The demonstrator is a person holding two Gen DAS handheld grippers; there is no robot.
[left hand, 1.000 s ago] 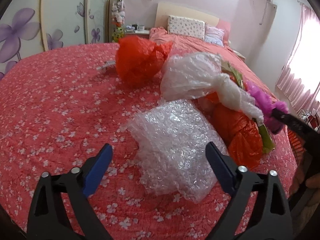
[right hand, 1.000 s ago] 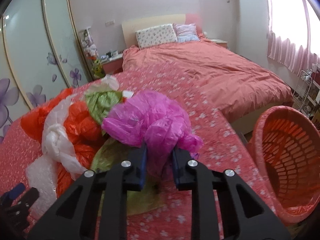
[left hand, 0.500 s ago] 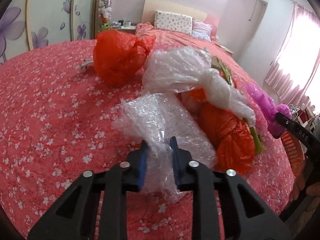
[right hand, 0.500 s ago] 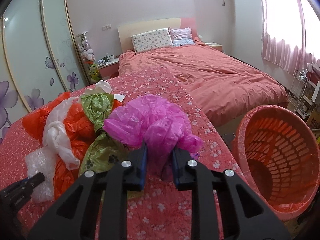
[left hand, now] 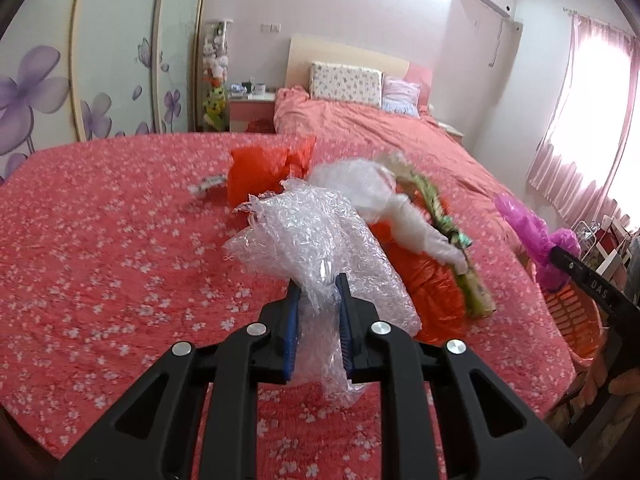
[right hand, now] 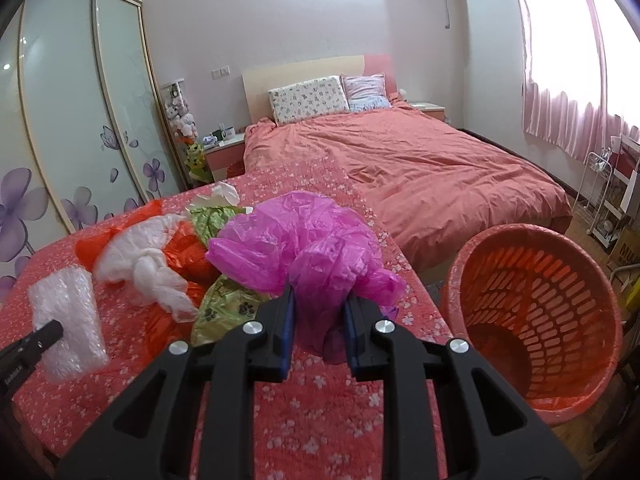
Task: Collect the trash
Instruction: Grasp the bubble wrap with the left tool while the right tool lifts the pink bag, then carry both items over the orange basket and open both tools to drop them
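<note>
Left fingers (left hand: pixel 289 334): closed on the bubble wrap (left hand: pixel 320 252), which is pinched between the blue pads of the left gripper (left hand: pixel 316 286) and bunched above the flowered red cover (left hand: pixel 100 240).
Right fingers (right hand: pixel 286 328): closed on the pink bag (right hand: pixel 304 252), which is clamped in the right gripper (right hand: pixel 319 298) near the cover's edge.
Basket (right hand: pixel 536 300): an orange slotted basket is seen on the floor, just beside the cover's edge, to the right of the pink bag.
Pile: a white bag (right hand: pixel 148 264), orange bags (left hand: pixel 424 276) and a green wrapper (right hand: pixel 228 304) are heaped together between the two grippers.
Farther back: a bed (right hand: pixel 420 176) with pillows (right hand: pixel 308 98) is seen against the wall; wardrobe doors (right hand: pixel 80 120) with purple flowers stand at the left.
</note>
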